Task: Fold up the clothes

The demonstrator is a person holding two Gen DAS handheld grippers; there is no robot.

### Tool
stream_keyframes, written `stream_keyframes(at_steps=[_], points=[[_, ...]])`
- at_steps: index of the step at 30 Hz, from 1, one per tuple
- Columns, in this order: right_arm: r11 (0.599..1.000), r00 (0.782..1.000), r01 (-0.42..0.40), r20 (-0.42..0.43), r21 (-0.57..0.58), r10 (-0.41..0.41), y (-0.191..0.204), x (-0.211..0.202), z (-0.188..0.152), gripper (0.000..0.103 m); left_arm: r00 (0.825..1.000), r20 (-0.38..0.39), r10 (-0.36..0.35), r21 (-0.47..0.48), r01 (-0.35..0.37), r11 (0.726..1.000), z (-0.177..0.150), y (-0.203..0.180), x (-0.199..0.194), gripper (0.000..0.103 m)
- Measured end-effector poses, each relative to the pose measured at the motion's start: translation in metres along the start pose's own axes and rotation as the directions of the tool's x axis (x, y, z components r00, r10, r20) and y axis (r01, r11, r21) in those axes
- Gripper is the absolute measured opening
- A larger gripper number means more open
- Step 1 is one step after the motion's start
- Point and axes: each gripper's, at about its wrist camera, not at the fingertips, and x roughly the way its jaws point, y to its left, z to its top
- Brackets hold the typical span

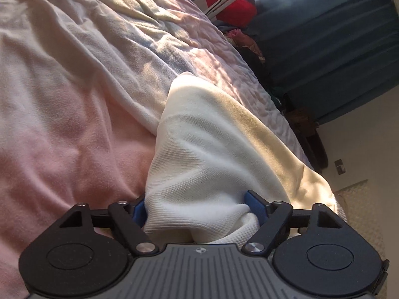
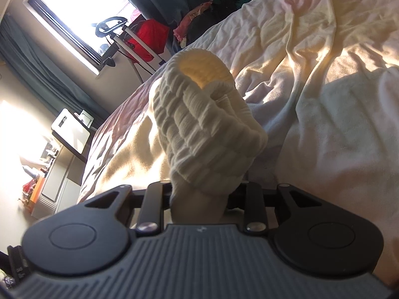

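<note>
A white knitted sock (image 1: 204,149) lies stretched over the pink and white bedspread (image 1: 62,99). My left gripper (image 1: 197,209) is shut on its smooth foot end, the blue pads pinching bunched fabric. In the right wrist view my right gripper (image 2: 204,194) is shut on the sock's ribbed cuff end (image 2: 199,114), which stands up in front of the camera with its opening facing away. The fingertips of both grippers are hidden by the sock fabric.
The rumpled bedspread (image 2: 324,87) fills most of both views. Beyond the bed are dark teal curtains (image 1: 336,37), a red bag (image 2: 147,37) on a stand, a window (image 2: 82,7), a clothes pile (image 2: 199,17), and a cluttered desk (image 2: 49,154).
</note>
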Motion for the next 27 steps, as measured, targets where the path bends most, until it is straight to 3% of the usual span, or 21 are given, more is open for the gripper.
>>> stream_keyframes(at_steps=[1,4,8,12,17,23,27], points=[[1.000,1.000,-0.010,0.005,0.016,0.010,0.001,-0.003,0.001,0.031,1.000,0.012,0.006,0.020,-0.006,1.000,-0.001,-0.002,-0.003,0.061],[0.998,0.998,-0.060,0.023,0.021,0.059,0.013,-0.017,0.006,0.031,0.999,0.042,-0.016,0.056,0.014,0.998,0.002,-0.017,-0.019,0.048],[0.991,0.989,-0.131,0.064,-0.022,0.132,0.032,-0.048,0.024,0.030,0.994,0.076,-0.073,0.092,0.066,0.994,0.009,-0.040,-0.043,0.043],[0.985,0.978,-0.174,0.111,-0.005,0.174,0.027,-0.081,0.063,0.030,0.987,0.079,-0.141,0.149,0.128,0.981,0.017,-0.100,-0.039,0.043],[0.991,0.975,-0.129,0.186,0.031,0.122,-0.009,-0.108,0.136,0.030,0.986,0.040,-0.161,0.263,0.145,0.954,0.027,-0.209,0.023,0.043],[0.991,0.962,0.034,0.264,0.130,-0.068,-0.073,-0.114,0.244,0.030,0.994,-0.074,-0.086,0.366,0.107,0.925,0.043,-0.357,0.172,0.042],[0.967,0.946,0.101,0.279,0.234,-0.167,-0.128,-0.105,0.296,0.030,0.991,-0.109,-0.079,0.405,0.117,0.907,0.033,-0.420,0.258,0.042]])
